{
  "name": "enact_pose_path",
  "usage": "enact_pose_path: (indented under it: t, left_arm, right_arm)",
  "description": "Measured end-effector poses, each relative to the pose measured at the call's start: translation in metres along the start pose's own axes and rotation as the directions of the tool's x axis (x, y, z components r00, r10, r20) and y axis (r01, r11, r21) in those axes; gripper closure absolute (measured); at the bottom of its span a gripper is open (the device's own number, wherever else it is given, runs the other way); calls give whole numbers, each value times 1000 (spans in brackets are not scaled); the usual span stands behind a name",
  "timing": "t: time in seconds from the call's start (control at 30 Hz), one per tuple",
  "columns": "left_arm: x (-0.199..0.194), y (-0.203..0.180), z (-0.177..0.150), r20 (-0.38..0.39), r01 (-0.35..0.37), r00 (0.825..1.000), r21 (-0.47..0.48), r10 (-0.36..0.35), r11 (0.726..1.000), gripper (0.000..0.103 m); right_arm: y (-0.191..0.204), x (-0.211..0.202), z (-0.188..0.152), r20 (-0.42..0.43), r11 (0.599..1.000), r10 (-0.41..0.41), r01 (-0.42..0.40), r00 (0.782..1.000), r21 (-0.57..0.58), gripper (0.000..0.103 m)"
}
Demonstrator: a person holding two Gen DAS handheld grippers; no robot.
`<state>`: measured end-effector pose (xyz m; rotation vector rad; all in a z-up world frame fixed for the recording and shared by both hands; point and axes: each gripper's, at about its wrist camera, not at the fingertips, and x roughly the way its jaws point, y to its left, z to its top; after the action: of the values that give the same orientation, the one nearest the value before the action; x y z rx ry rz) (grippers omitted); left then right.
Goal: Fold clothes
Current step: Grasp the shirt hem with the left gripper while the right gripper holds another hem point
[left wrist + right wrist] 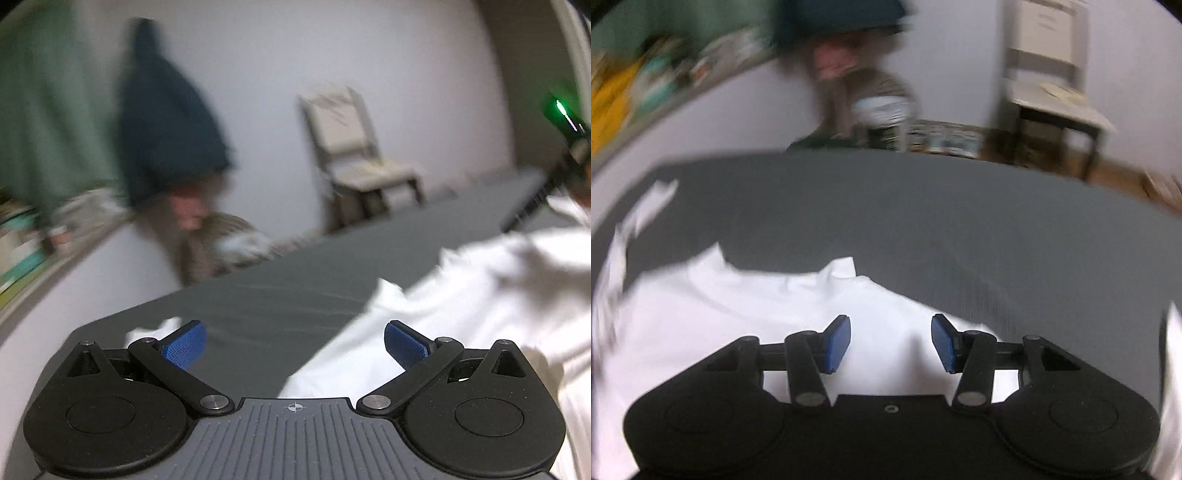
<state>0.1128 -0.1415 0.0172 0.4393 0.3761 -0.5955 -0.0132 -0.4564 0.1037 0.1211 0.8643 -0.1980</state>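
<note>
Left claw (293, 345) spread wide, blue pads (184, 345) far apart, nothing between them. Poised over the dark grey counter (266, 299), with the white garment (480, 295) spilling in from the right and passing under the right-hand pad. A small white scrap of cloth (155, 330) just beyond the left-hand pad. Farther out, a pale chair (354, 155) against the wall, a dark blue garment (166, 129) and a green one (44, 110) hanging at the left, all blurred. At the far right edge, the other tool with a green light (559, 110).

Right claw (891, 341) also parted, pads (838, 343) apart with only white fabric seen in the gap below, not pinched. White garment (720, 321) rumpled on the near left part of the counter (923, 221), reaching under the claw. Beyond the counter edge, the same chair (1052, 74) at the right; blurred clutter on the floor and along the left wall, too smeared to identify.
</note>
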Motion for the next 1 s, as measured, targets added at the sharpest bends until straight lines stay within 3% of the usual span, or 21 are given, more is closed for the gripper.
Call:
enact_pose_path:
  t: [0.17,0.3,0.33,0.37,0.43,0.53,0.63,0.67,0.77,0.8,0.87,1.0]
  left_arm:
    - [66,0,25,-135,106,987,97,-93,990,0]
    - [95,-1,25,-197,205,964,135,-177,969,9]
    - [100,-2,23,-206,209,963,149,-176,966,17]
    - [105,-4,21,-216,213,960,163,-176,963,31]
    - [116,-5,21,-249,240,949,168,-194,956,47]
    - [126,-12,18,-288,294,929,189,-234,937,49]
    - [133,-21,18,-319,338,911,210,-262,918,50]
    - [134,-23,18,-329,355,903,211,-276,911,66]
    - [131,-31,17,-337,385,892,222,-300,896,90]
    - [130,-33,17,-340,394,889,226,-307,891,93]
    - [128,-36,16,-338,381,895,234,-292,895,102]
    - [127,-37,14,-333,337,909,237,-249,911,103]
  right_arm:
    - [6,17,4,3,998,15,-14,1000,-54,56]
    - [-5,71,21,-34,987,42,-47,999,-156,60]
    - [-1,76,21,-43,982,39,-47,998,-184,60]
    - [2,81,20,-49,979,38,-47,998,-199,60]
    - [-2,92,23,-60,977,52,-63,997,-205,60]
    - [-5,106,24,-84,978,106,-119,991,-172,60]
    - [0,118,24,-88,977,100,-115,991,-179,60]
    - [2,118,23,-85,977,99,-113,991,-181,62]
    - [14,117,23,-80,970,91,-107,993,-217,78]
    - [19,116,22,-79,966,88,-104,993,-238,81]
    - [30,115,21,-78,954,73,-92,994,-284,91]
    - [47,111,19,-62,941,17,-37,998,-338,97]
